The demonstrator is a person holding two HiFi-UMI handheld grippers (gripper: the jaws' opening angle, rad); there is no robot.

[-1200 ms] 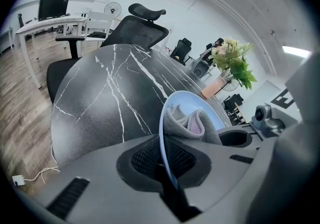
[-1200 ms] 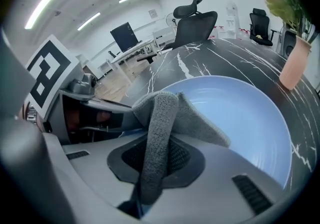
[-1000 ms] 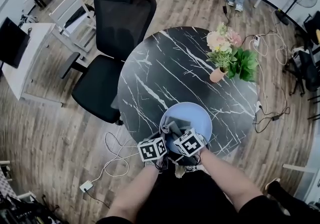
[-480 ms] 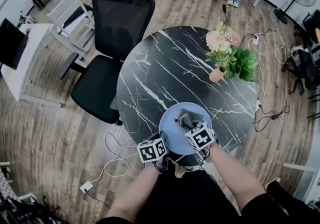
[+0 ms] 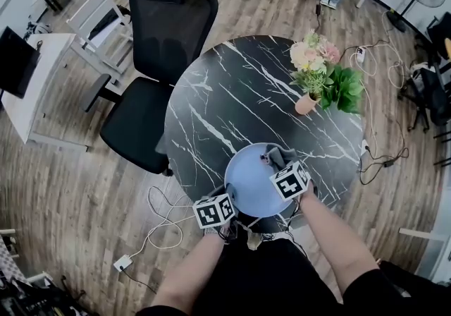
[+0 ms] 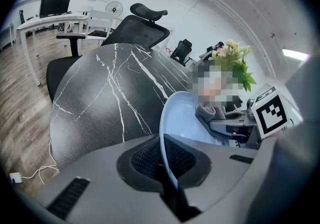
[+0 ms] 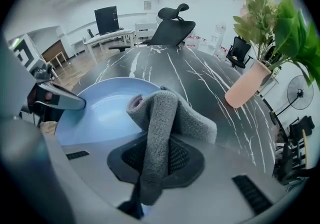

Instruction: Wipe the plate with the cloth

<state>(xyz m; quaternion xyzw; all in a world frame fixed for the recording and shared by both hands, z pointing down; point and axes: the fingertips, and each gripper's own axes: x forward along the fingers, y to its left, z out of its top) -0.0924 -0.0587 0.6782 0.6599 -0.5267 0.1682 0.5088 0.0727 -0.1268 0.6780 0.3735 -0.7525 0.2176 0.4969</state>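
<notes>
Grips the pale blue plate (image 5: pixel 248 182) by its near rim between the closed jaws of the left gripper (image 6: pixel 167 167); clamps the grey cloth (image 7: pixel 161 118) in the right gripper (image 7: pixel 150 170); presses it onto the plate's far right edge, over the black marbled table (image 5: pixel 232 96), near the flower pot (image 5: pixel 306 104).
</notes>
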